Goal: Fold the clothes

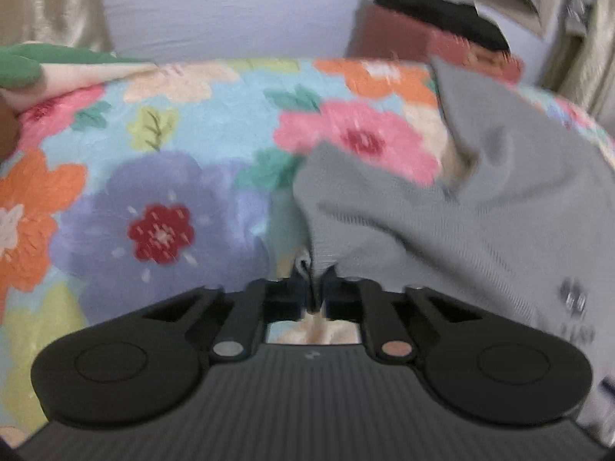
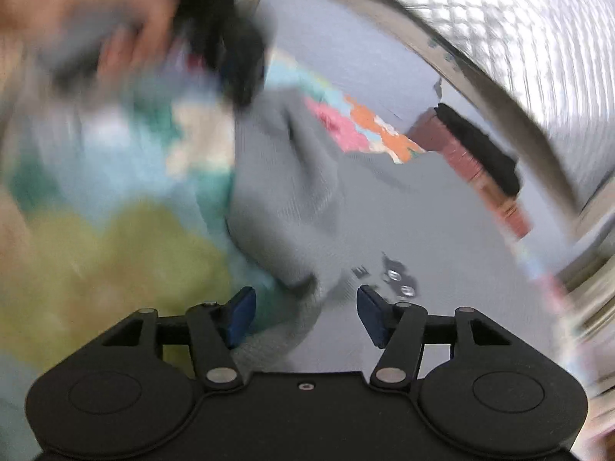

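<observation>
1. A grey garment [image 1: 480,211] lay on a floral bedspread [image 1: 161,161], on the right side of the left wrist view, rumpled, with one part folded up toward the far edge.
2. The left hand-held gripper [image 1: 315,288] had its jaws together, clamped on a near edge of the garment; a thin strip of grey cloth showed pinched between the tips.
3. The bedspread carried large flowers in purple, pink, orange and yellow on pale blue.
4. A small dark print with shiny dots [image 1: 572,299] showed on the garment near the right edge of that view.
5. A green and cream cloth [image 1: 57,69] lay at the far left of the bed.
6. The right hand-held gripper [image 2: 305,315] had its jaws apart, with blue pads [image 2: 240,315] on each side, pressing on nothing.
7. The garment [image 2: 384,211] lay under and beyond the open jaws in the right wrist view, a fold of it running between them.
8. That view was heavily blurred; a person's hand [image 2: 77,11] showed at the top left, though what it held could not be told.
9. A lilac wall [image 1: 230,7] stood behind the bed.
</observation>
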The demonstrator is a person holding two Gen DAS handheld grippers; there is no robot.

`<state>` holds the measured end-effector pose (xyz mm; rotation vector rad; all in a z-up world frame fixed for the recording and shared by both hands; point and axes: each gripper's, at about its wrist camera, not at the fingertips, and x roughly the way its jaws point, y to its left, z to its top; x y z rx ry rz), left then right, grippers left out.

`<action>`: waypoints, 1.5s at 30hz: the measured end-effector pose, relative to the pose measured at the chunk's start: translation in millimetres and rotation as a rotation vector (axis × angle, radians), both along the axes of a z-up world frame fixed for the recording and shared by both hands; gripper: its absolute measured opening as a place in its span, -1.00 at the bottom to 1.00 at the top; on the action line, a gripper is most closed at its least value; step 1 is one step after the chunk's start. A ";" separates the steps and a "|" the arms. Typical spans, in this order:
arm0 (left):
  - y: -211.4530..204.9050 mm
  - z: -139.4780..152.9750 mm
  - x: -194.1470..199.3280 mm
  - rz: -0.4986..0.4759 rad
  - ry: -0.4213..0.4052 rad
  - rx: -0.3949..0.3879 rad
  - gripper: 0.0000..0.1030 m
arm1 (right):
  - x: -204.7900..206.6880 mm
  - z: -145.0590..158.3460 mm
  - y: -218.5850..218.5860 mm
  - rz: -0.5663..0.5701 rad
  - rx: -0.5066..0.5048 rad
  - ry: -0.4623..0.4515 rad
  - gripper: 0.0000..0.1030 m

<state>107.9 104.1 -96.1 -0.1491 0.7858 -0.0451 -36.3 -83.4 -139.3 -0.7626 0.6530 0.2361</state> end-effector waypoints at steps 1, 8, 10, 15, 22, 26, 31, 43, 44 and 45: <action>4.0 6.7 -1.7 0.018 -0.034 -0.007 -0.88 | 0.3 1.0 -0.6 -0.003 0.021 0.007 -0.01; 88.4 21.7 -13.6 0.269 -0.083 -0.426 -0.89 | 2.4 38.8 -33.5 0.028 0.558 0.146 -0.72; 91.4 8.0 -10.6 0.320 -0.020 -0.347 -0.95 | 3.5 34.9 -34.7 0.038 0.571 0.187 -0.75; 100.5 -27.7 -7.8 0.332 0.151 -0.298 -0.93 | 4.5 19.3 -38.5 -0.020 0.588 0.263 -0.81; 92.8 -25.4 -15.2 0.250 0.158 -0.410 -0.23 | 3.8 28.5 -54.5 -0.023 0.700 0.290 -0.82; 65.8 -26.2 -1.4 0.178 0.111 -0.352 0.64 | 10.3 22.3 -62.5 -0.042 0.780 0.317 -0.83; 21.1 -21.7 14.1 0.040 0.051 -0.091 -0.91 | 10.6 16.7 -62.1 -0.056 0.798 0.320 -0.83; 35.1 -15.3 -4.1 0.252 0.041 0.148 -1.00 | 3.0 14.3 -60.5 -0.042 0.791 0.313 -0.83; 41.3 -22.3 -1.3 0.274 0.054 0.184 -1.00 | 2.9 13.8 -61.3 -0.045 0.796 0.315 -0.83; 47.9 -27.2 0.4 0.294 0.053 0.198 -1.00 | 2.7 14.1 -62.1 -0.045 0.799 0.316 -0.83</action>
